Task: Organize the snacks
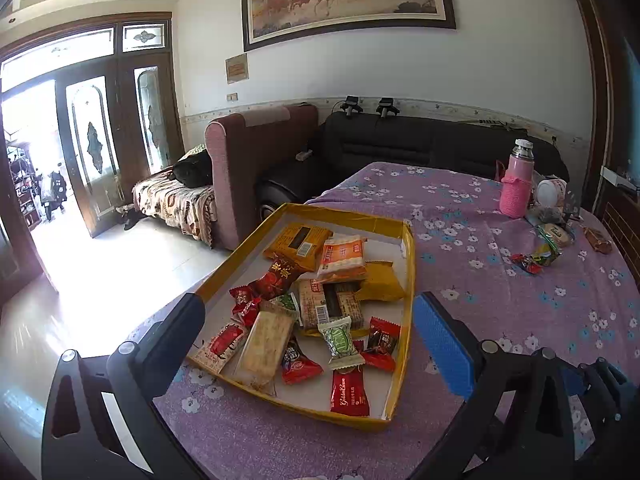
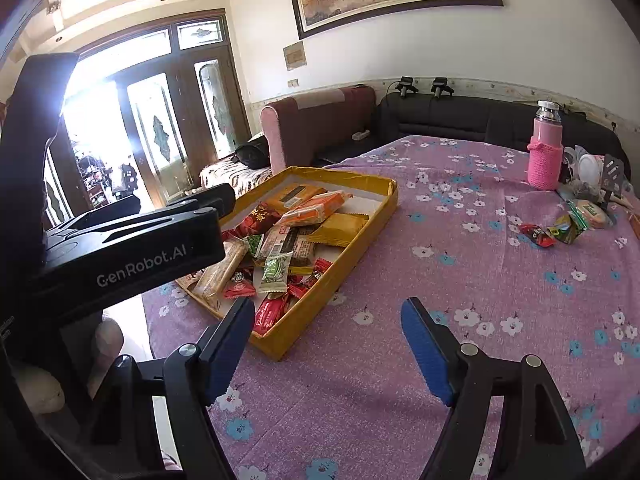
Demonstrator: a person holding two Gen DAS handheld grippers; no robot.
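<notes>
Well, both claws hang spread and empty: the left claw (image 1: 308, 344) over the yellow cardboard tray (image 1: 409, 280), while the right claw (image 2: 326, 344) should reach far ahead-right for the loose wrapped snacks (image 2: 554, 230) on the purple floral table (image 2: 460, 280), pinching wrappers low.

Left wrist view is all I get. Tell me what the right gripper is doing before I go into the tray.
Observer: The right gripper is open, with nothing between its fingers.
Operator: Give me its position.
Observer: It points at bare tablecloth just right of the tray, not over the snacks.
Operator: Now check my left gripper from that side.
Observer: In the right wrist view the left gripper sits at the tray's left side, with one finger reaching over the left rim. I cannot tell whether it touches the rim.
</notes>
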